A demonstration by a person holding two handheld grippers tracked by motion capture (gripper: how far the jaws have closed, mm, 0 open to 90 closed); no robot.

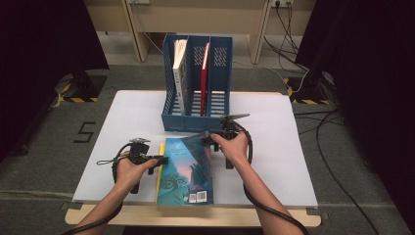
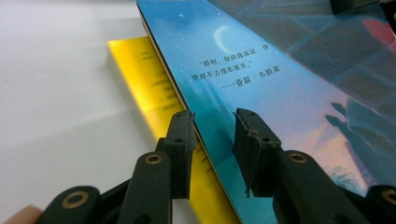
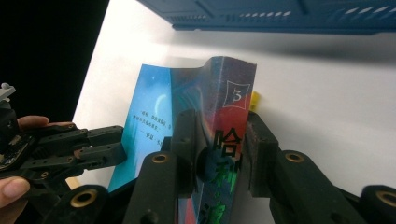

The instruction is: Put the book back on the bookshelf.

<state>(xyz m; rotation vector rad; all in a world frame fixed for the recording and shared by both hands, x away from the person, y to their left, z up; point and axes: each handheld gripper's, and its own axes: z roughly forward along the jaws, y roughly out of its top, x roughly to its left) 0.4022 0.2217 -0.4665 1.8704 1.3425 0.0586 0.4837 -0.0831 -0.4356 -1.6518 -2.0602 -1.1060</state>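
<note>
right hand-held gripper (image 3: 215, 154) is clamping the blue book's (image 1: 188, 169) spine, left hand-held gripper (image 2: 212, 140) gaping at its edge; rack (image 1: 195, 88) is awaiting it.

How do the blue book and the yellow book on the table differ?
The blue book lies on top, its spine edge clamped by the right hand-held gripper; the yellow book lies flat beneath it, ungripped. The blue book shows its whole cover; the yellow book shows a strip beside it. Both rest on the white table.
</note>
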